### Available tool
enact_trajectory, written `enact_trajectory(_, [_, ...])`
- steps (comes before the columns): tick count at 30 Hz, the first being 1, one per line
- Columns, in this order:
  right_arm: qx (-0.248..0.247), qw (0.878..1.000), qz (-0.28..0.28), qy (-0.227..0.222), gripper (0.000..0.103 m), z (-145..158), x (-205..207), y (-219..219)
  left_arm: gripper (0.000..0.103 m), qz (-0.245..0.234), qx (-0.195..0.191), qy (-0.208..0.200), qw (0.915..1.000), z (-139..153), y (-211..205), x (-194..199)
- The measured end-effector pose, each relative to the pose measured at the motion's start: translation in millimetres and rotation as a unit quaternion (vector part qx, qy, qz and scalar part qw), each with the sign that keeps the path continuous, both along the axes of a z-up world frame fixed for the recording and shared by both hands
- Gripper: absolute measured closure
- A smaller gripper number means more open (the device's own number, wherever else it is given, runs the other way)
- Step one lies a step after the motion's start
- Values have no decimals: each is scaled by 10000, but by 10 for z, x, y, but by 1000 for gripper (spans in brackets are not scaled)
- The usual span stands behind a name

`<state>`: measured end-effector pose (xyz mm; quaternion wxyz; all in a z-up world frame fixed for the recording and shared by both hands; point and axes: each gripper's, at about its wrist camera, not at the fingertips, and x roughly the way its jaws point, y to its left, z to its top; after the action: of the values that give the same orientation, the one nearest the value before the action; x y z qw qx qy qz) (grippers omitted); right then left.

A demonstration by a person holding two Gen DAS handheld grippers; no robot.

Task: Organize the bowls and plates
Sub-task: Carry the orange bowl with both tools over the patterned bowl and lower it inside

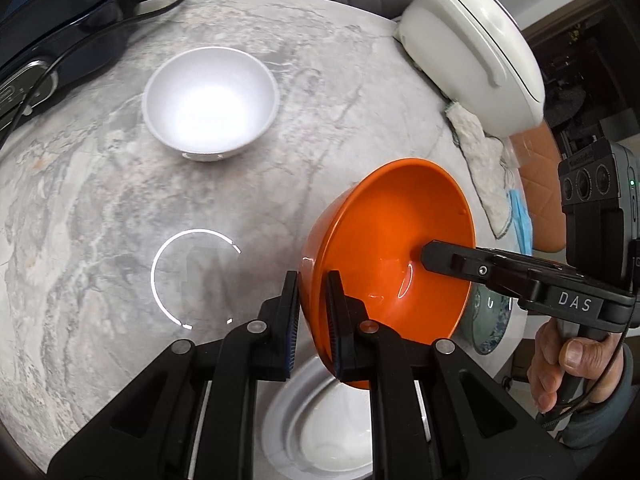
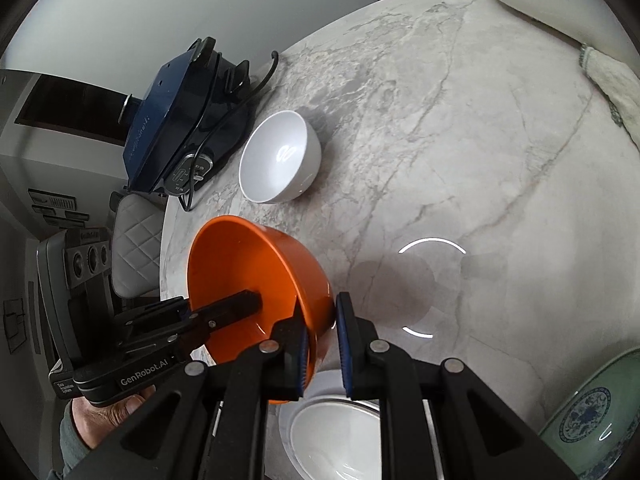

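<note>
Orange bowl [image 1: 384, 256] hangs tilted above the white plate [image 1: 296, 420], each gripper's fingers straddling an opposite rim: the left gripper [image 1: 312, 324] looks clamped, the right gripper [image 2: 322, 350] shows a slight gap. Shared hold likely steadies it for stacking; the white bowl [image 1: 210, 102] sits apart on the tabletop [image 1: 360, 100].

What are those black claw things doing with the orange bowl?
A person is tidying dishes with a gripper in each hand. Both grippers pinch the rim of the orange bowl: the left gripper on one side, the right gripper on the other. The bowl is tilted and held up above a white plate on the marble table. A white bowl sits farther away, and a green patterned bowl waits at the table edge.
</note>
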<state>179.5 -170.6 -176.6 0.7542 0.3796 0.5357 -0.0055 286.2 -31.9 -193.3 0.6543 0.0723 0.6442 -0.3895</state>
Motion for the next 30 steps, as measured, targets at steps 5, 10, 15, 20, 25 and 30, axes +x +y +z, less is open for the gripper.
enact_trajectory(5, [29,9998,-217,-32,88,33,-309,-232,92,-211,-30,20,9998,61,-284,-273])
enact_trajectory(10, [10,9990,-444,-20,88,47,-637,-472,91,-467,-28,87,9989,54,-629,-555])
enact_trajectory(15, [-13,9977,-676,9,88,53,-1009,-699,91,-728,-42,178,9972,30,-944,-874])
enact_trajectory(20, [4,9952,-970,86,88,52,-1438,-917,91,-1005,-59,320,9944,-23,-1251,-1256])
enact_trajectory(25, [-87,9929,-1174,171,88,72,-1853,-1082,91,-1309,-42,426,9905,-77,-1519,-1635])
enact_trajectory(30, [-104,9907,-1328,290,88,29,-2167,-1215,91,-1515,63,432,9875,-153,-1727,-1939])
